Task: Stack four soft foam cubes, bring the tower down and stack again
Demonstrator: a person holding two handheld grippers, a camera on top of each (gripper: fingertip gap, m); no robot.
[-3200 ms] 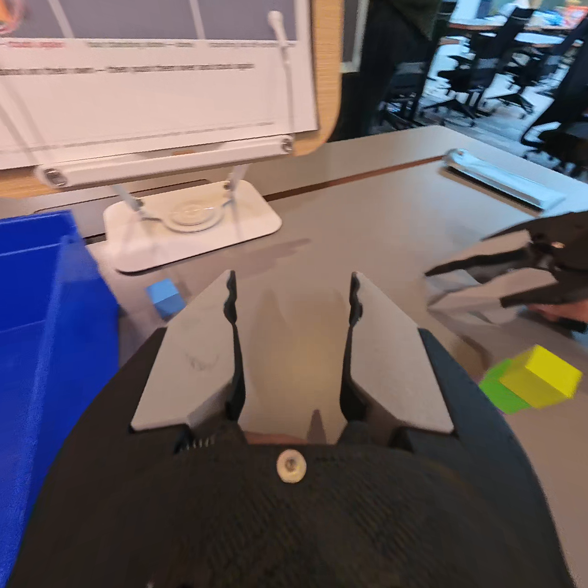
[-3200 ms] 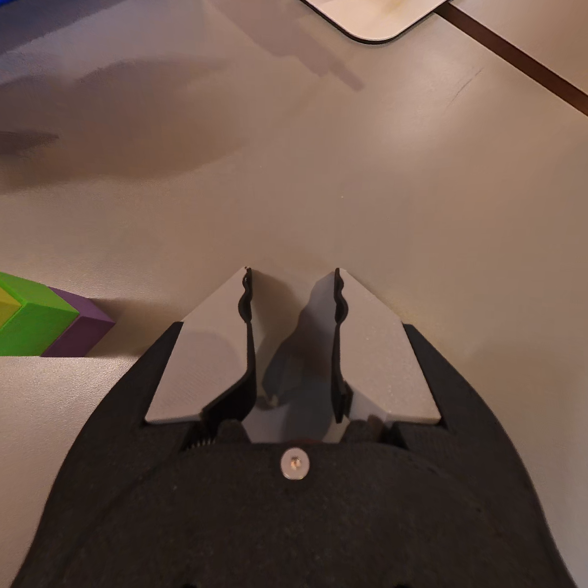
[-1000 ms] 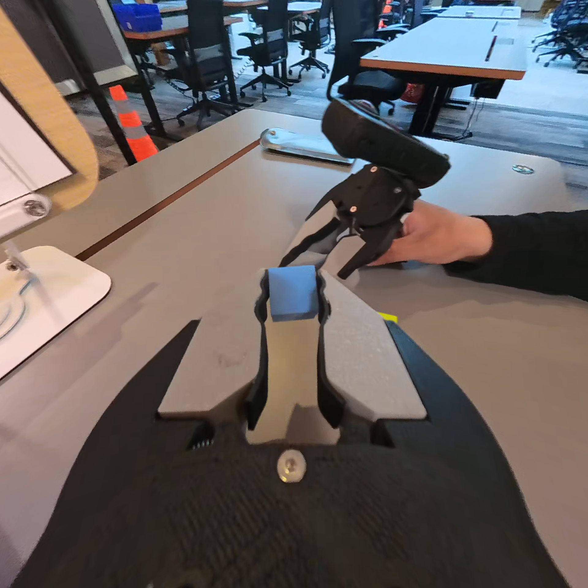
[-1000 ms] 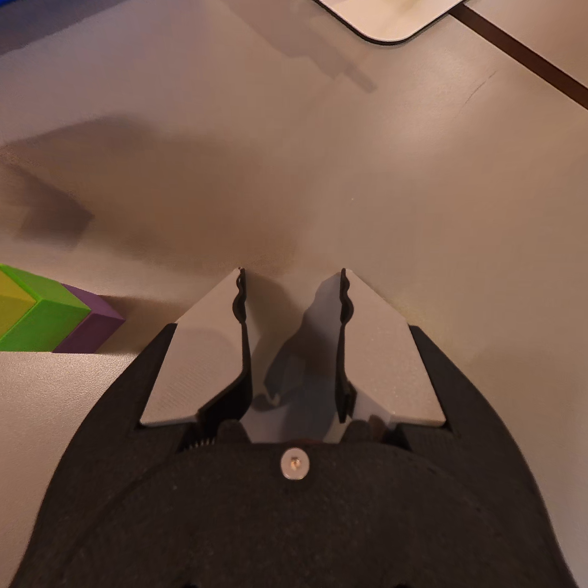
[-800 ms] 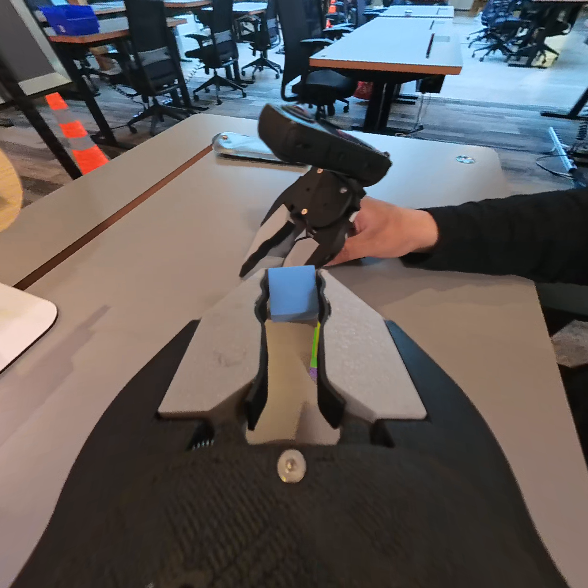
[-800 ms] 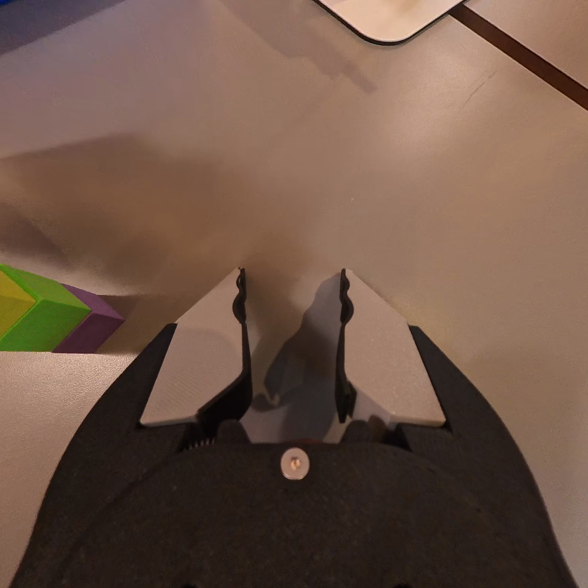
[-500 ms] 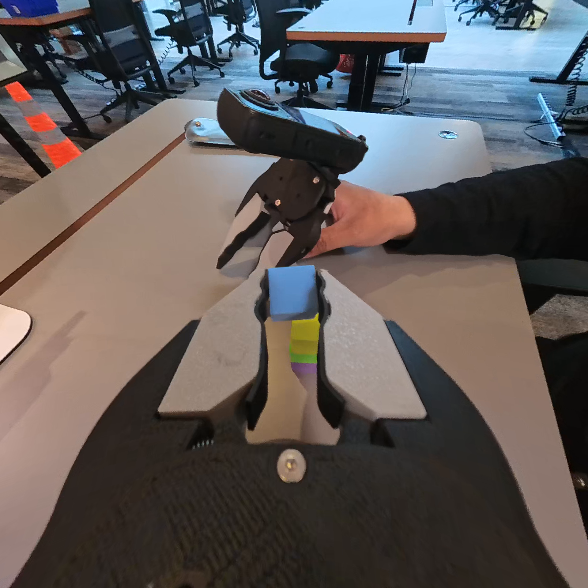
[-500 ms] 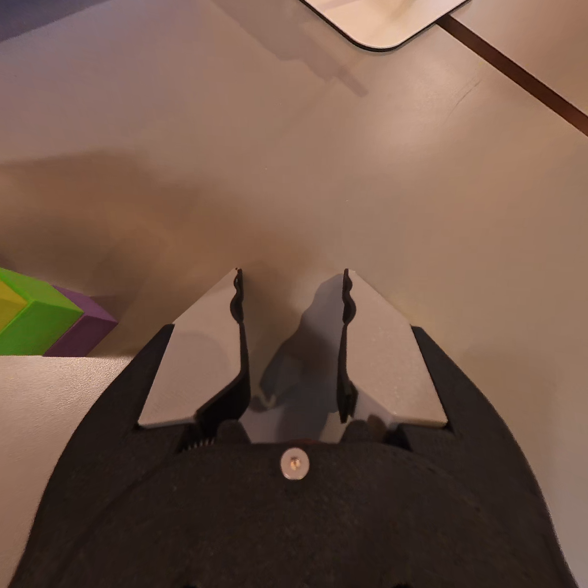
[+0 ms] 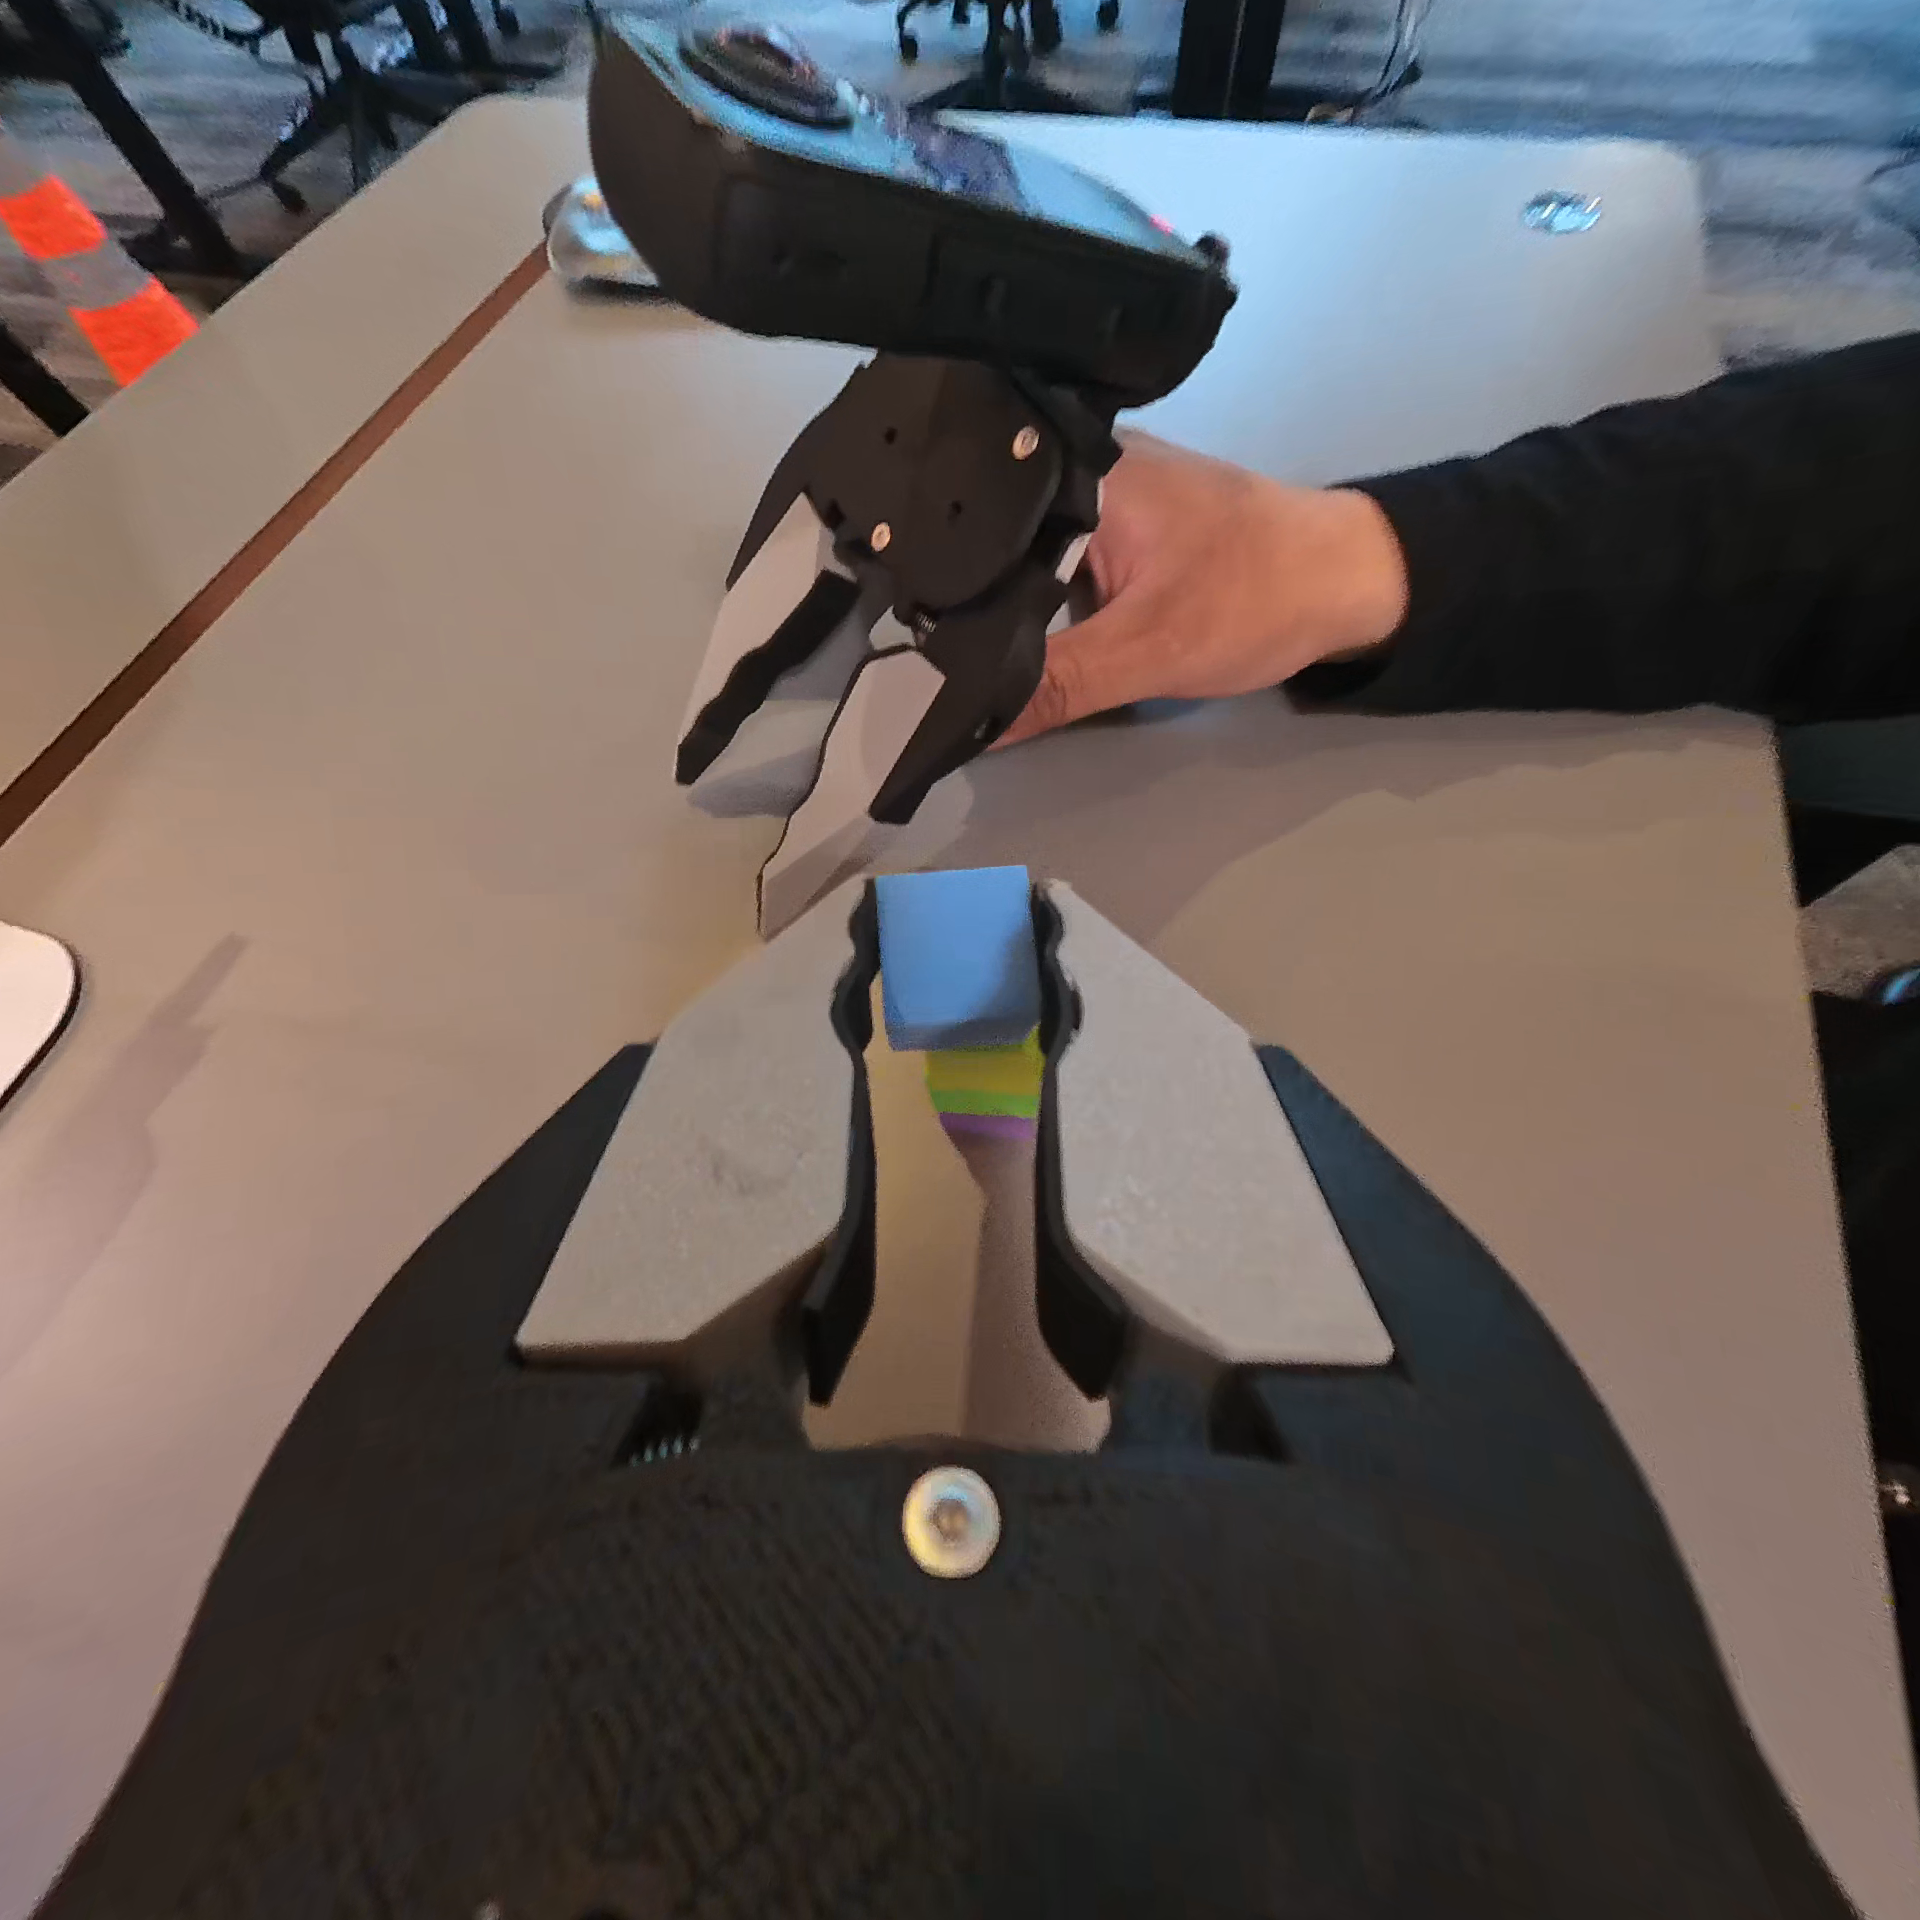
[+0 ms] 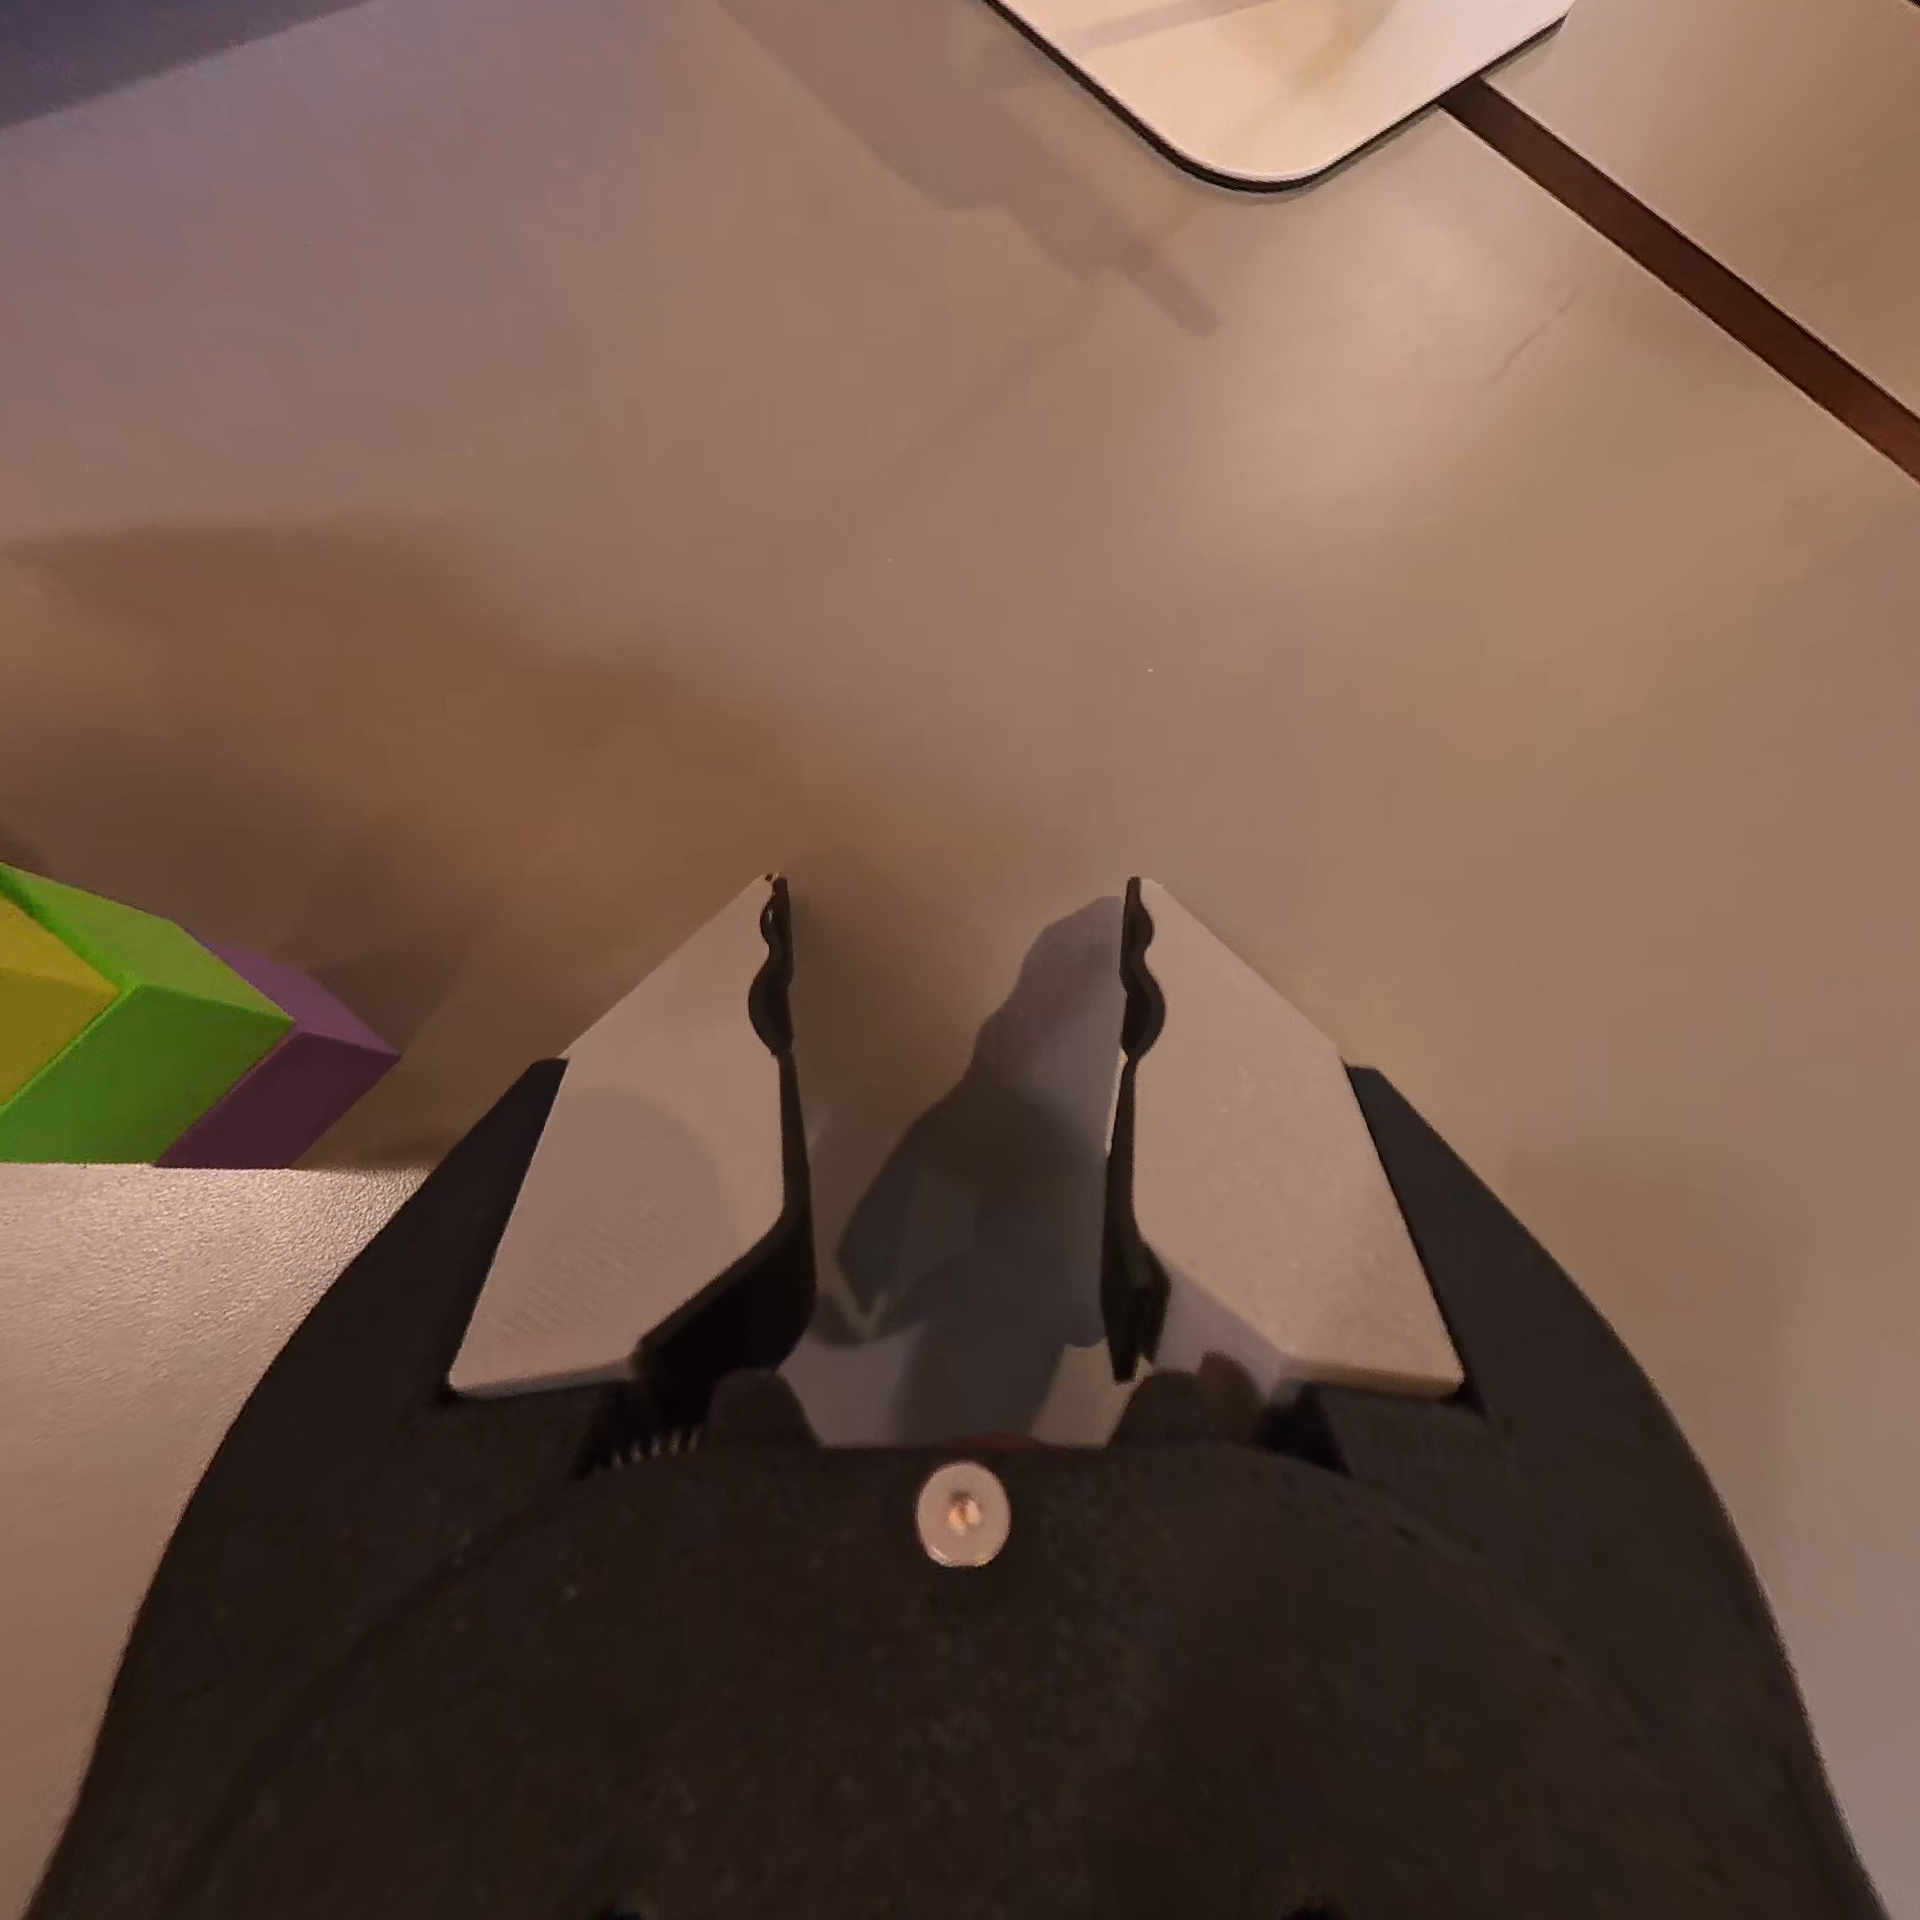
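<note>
Blue cube (image 9: 954, 961): I am gripping it at the tips of my left gripper (image 9: 951, 971) — the jaws are closed onto its two sides, and it is sitting high above the table (image 9: 416, 727).
Stack: I am seeing a yellow cube (image 9: 987, 1065) on a green cube (image 9: 985, 1099) on a purple cube (image 9: 989, 1127), just under and behind the blue one; whether blue is touching yellow I cannot tell.
Right gripper (image 10: 954, 914): I am holding it empty, jaws parted a moderate way, tips hanging over bare table.
Same gripper from the left camera: it (image 9: 800, 779) is pointing down just beyond the blue cube, with a hand (image 9: 1216, 592) in a dark sleeve (image 9: 1662, 530) behind it.
Stack from the right camera: yellow (image 10: 42, 997), green (image 10: 135, 1039) and purple (image 10: 291, 1081) are showing at the left edge — beside the gripper, apart from its tips.
White base plate (image 10: 1288, 83): lying at the far edge, near a dark seam (image 10: 1704, 281) in the table.
</note>
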